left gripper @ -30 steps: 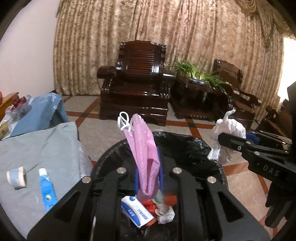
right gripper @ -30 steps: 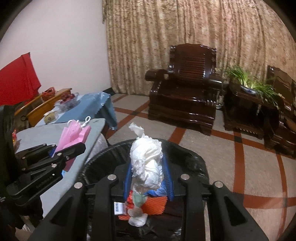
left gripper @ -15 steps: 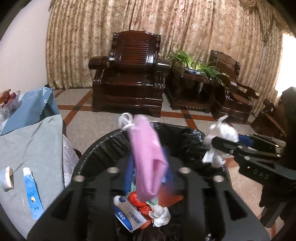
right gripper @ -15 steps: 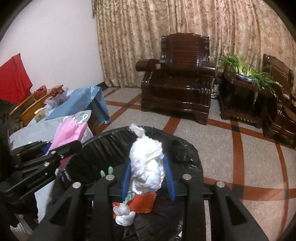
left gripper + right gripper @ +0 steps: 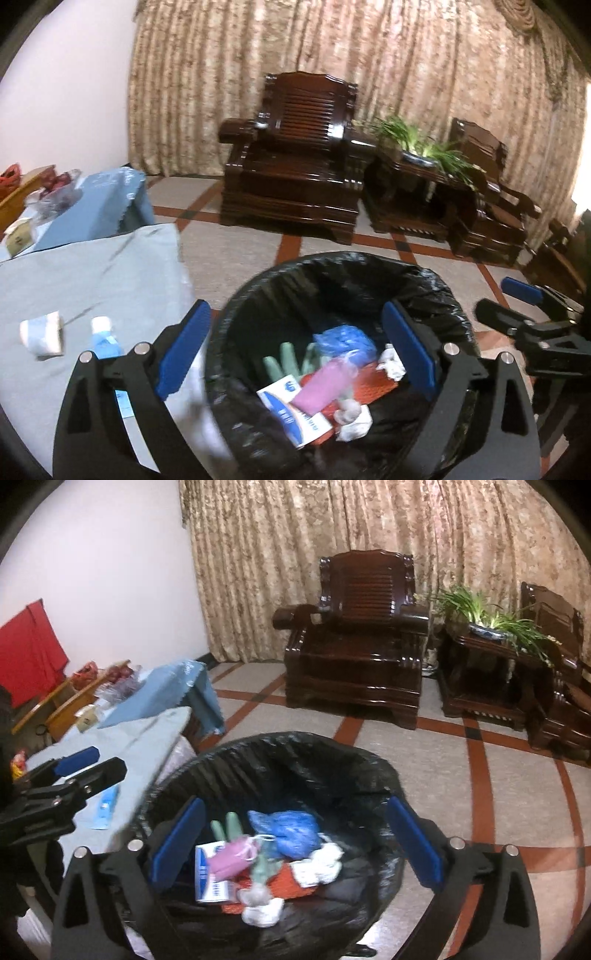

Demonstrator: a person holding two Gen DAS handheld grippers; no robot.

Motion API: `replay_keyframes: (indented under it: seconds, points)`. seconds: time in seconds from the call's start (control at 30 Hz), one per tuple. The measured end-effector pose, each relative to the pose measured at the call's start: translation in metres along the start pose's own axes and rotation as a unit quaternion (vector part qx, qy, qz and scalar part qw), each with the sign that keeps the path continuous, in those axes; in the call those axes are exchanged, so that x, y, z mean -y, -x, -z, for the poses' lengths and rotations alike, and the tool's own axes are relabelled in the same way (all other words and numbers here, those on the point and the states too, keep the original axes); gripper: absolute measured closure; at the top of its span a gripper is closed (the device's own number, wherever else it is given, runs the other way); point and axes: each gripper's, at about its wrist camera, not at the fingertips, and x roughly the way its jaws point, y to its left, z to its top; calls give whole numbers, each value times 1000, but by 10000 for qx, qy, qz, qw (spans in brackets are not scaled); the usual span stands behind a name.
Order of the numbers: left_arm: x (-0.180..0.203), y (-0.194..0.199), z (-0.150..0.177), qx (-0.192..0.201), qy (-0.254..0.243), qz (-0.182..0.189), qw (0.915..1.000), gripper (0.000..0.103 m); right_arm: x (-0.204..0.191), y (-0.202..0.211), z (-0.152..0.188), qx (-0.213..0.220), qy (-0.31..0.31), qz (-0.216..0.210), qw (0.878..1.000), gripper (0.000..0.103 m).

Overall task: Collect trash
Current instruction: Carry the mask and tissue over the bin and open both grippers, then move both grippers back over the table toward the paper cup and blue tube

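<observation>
A bin with a black liner stands beside the grey-clothed table. Inside it lie a pink mask, a white crumpled bag, a blue bag, a white-blue box, red netting and green glove fingers. My left gripper is open and empty over the bin. My right gripper is open and empty over the bin; it also shows at the right of the left wrist view. On the table lie a blue tube and a tape roll.
Dark wooden armchairs and a side table with a green plant stand along the curtain wall. A second table with a blue cloth and clutter stands behind the grey one. Tiled floor lies between bin and chairs.
Both grippers have opened. The pink mask dropped from the left gripper and the white bag from the right; both now lie in the bin.
</observation>
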Motion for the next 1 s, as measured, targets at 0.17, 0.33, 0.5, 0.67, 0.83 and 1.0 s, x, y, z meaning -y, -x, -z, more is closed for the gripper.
replay_keyframes:
  seconds: [0.17, 0.33, 0.5, 0.67, 0.83, 1.0]
  points:
    - [-27, 32, -2, 150, 214, -269, 9993, 10, -31, 13, -2, 138, 156, -248, 9995, 6]
    - [-55, 67, 5, 260, 378, -578, 9973, 9, -65, 17, -3, 184, 397, -431, 9981, 6]
    - [-84, 95, 21, 243, 587, -864, 9942, 9, -95, 15, 0, 130, 484, -605, 9969, 6]
    - [-116, 121, 38, 259, 821, -1167, 9894, 9, -129, 14, 3, 113, 715, -764, 9945, 6]
    - [-150, 143, 52, 293, 1028, -1518, 9826, 9, -167, 4, 5, 33, 992, -945, 9906, 6]
    - [-182, 158, 63, 283, 1128, -1881, 9752, 9, -205, -15, 10, -95, 1228, -1117, 9861, 6]
